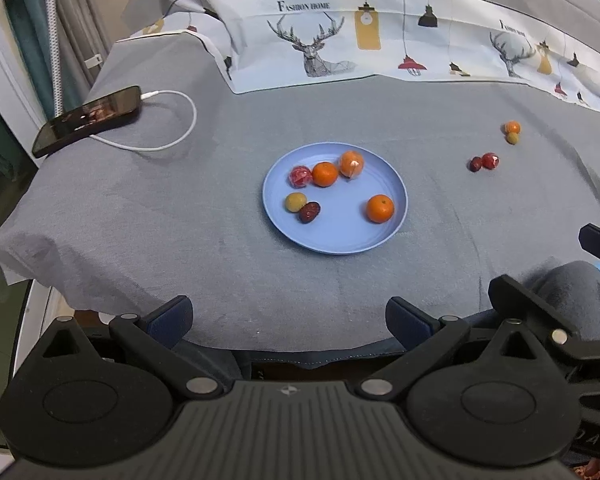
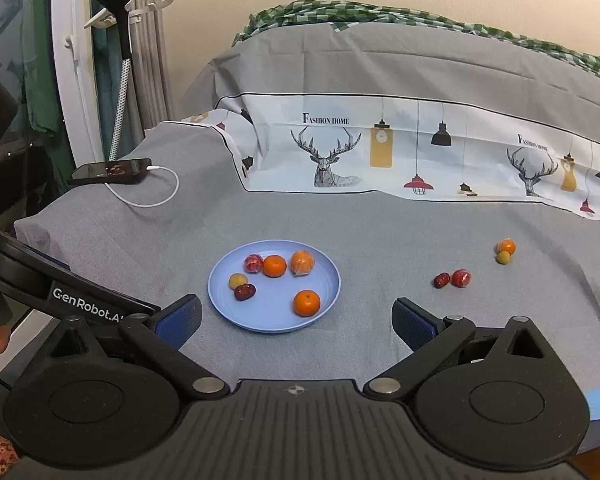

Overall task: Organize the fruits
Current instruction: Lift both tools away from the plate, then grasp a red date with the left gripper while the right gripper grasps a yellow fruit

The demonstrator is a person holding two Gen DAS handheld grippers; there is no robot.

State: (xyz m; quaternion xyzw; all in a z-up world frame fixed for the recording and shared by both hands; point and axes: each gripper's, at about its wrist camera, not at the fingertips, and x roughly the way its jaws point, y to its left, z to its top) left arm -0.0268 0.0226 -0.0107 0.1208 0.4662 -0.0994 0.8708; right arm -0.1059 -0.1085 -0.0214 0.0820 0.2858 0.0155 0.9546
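A light blue plate (image 1: pixel 356 240) (image 2: pixel 228 304) sits mid-table holding several fruits: two bare oranges (image 1: pixel 380 208) (image 2: pixel 306 303), a wrapped orange (image 1: pixel 351 164), a red wrapped fruit (image 1: pixel 300 176), a yellow-green fruit (image 1: pixel 295 202) and a dark red date (image 1: pixel 309 212). To the right on the cloth lie a date (image 1: pixel 475 164) (image 2: pixel 441 280), a red wrapped fruit (image 1: pixel 490 161) (image 2: pixel 461 278), a small orange (image 1: pixel 512 127) (image 2: pixel 506 246) and a yellow-green fruit (image 1: pixel 512 138) (image 2: pixel 503 257). My left gripper (image 1: pixel 288 320) hangs open at the table's near edge. My right gripper (image 2: pixel 296 322) is open and empty, just before the plate.
A grey cloth (image 1: pixel 220 240) covers the table. A black phone (image 1: pixel 88 120) (image 2: pixel 110 171) with a white cable (image 1: pixel 168 136) lies at the far left. A deer-print cloth (image 1: pixel 340 40) (image 2: pixel 380 152) drapes the back. A person's knee (image 1: pixel 568 292) shows near the right.
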